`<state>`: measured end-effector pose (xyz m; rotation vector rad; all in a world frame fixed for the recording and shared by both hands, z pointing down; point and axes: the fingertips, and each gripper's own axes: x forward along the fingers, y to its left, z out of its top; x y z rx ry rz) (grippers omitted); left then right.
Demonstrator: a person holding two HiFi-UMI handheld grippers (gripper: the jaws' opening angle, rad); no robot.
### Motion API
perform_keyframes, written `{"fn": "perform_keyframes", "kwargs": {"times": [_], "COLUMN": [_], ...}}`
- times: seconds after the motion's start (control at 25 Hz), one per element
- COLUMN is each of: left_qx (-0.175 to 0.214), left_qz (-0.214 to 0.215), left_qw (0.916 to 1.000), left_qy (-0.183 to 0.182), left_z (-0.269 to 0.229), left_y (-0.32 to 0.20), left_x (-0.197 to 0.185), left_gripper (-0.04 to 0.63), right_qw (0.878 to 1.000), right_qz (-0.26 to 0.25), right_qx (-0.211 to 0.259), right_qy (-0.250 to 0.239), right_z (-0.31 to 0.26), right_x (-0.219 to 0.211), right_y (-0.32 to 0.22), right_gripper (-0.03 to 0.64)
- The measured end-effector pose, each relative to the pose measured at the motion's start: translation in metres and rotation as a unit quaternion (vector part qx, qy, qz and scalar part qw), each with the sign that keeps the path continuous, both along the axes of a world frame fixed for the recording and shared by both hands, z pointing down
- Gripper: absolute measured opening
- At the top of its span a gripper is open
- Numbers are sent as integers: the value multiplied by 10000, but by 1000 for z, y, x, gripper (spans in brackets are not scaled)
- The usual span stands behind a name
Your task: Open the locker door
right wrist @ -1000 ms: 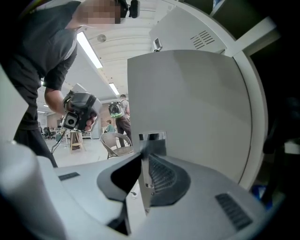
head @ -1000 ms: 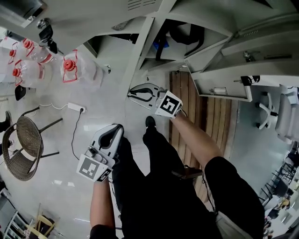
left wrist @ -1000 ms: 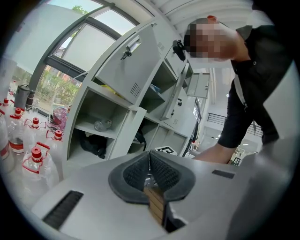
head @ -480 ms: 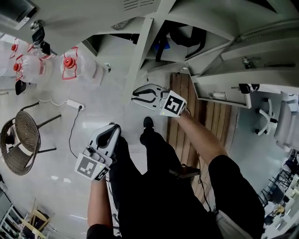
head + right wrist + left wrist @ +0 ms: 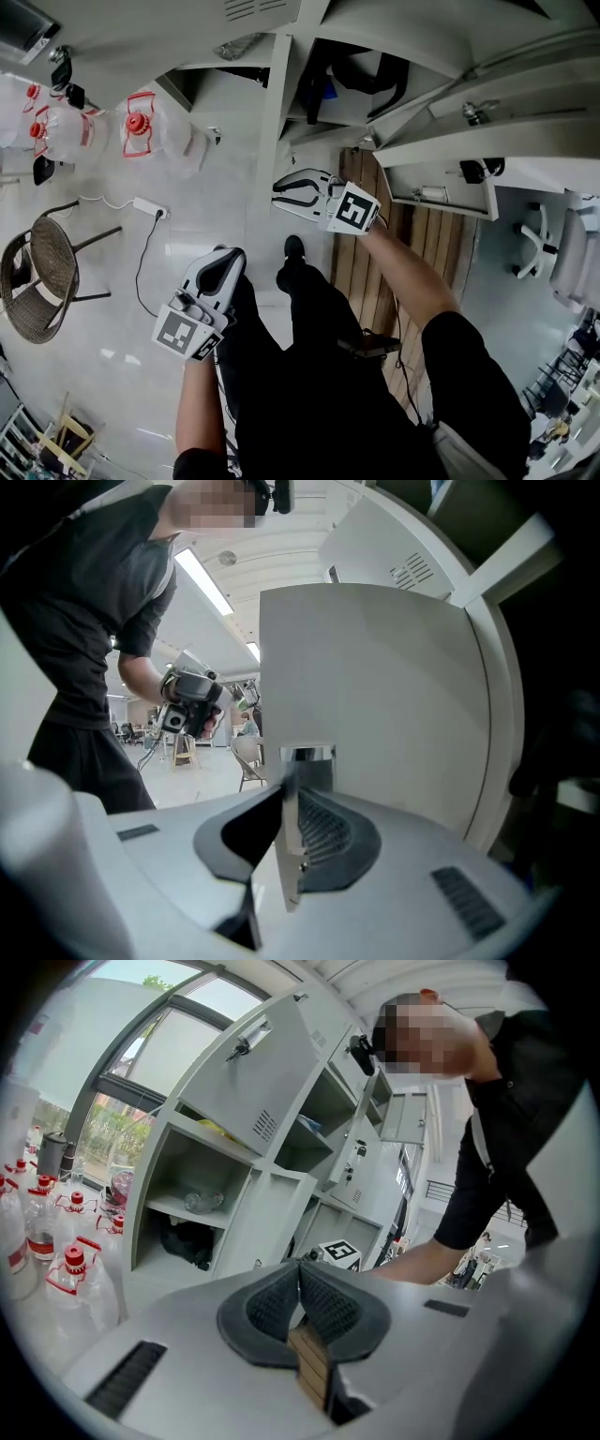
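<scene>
since a second ago the right gripper [image 5: 289,794] has carried sideways in the head view, and the locker door [image 5: 375,696] it holds has swung with it: the door's thin edge stood slanted against the cabinet front then and stands nearer upright in the frame now, with more of the compartment behind the door showing. the right fingers have just been easing apart a little, yet the door's edge is between them and the pads look pressed on it from both sides. my reading: the door is well off its frame and partly open, the swing not finished, and the slackening grip may let the thin edge slide. the door itself is plain pale grey sheet metal, flat and smooth, seen nearly edge-on from above. a small chrome latch piece [image 5: 307,754] sits on the door's edge just above the fingers. a black bag [image 5: 366,70] lies in the compartment behind the door. the left gripper [image 5: 299,1274] hangs low, well apart from the door, fingers together on nothing.
</scene>
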<state>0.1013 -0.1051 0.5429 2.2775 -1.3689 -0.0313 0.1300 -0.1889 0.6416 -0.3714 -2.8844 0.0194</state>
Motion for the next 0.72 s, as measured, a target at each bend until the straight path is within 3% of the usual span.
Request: {"fn": "perform_keyframes", "kwargs": {"times": [0.4,0.72], "left_qx": [72,85], "left_qz": [186,223], "left_qw": [9998,9997], "left_qy": [78,76], "left_z": [-2,-7], "left_y": [3,13], "left_x": [26,16], "left_gripper": [18,18], "right_qw": [9992,9977], "right_qz": [85,634], "right_qx": [363,179], "right_qy": [171,180], "right_z": [0,0], "right_x": [38,53], "right_y": [-9,-14], "right_gripper": [55,54]}}
